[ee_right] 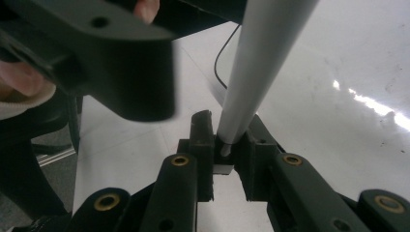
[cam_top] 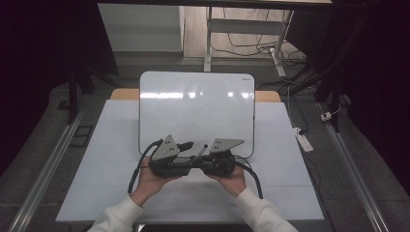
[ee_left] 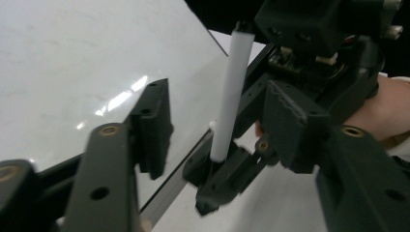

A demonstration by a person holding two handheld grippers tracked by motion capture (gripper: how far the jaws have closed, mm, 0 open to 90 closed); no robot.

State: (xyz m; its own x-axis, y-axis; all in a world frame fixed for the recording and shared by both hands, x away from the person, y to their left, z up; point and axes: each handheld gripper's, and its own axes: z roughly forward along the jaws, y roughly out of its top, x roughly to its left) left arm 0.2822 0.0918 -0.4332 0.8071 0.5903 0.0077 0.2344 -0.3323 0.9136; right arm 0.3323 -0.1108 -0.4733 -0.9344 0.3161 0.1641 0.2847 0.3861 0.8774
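A white marker (ee_left: pixel 231 92) stands between the two grippers at the near edge of a whiteboard (cam_top: pixel 196 106). My right gripper (ee_right: pixel 225 145) is shut on one end of the marker (ee_right: pixel 263 58), and the barrel runs up and away from its jaws. My left gripper (ee_left: pixel 217 111) faces it with one jaw on each side of the barrel; a gap shows on both sides and the pads do not press on it. In the high view the left gripper (cam_top: pixel 190 146) and right gripper (cam_top: pixel 205 154) meet tip to tip, with the marker (cam_top: pixel 201 150) across them.
The whiteboard lies flat on a white table top (cam_top: pixel 111 159). A power strip (cam_top: pixel 303 139) and its cables lie on the floor at the right. Desk legs and more cables (cam_top: pixel 251 46) stand beyond the table's far edge. Metal rails (cam_top: pixel 46 169) run along both sides.
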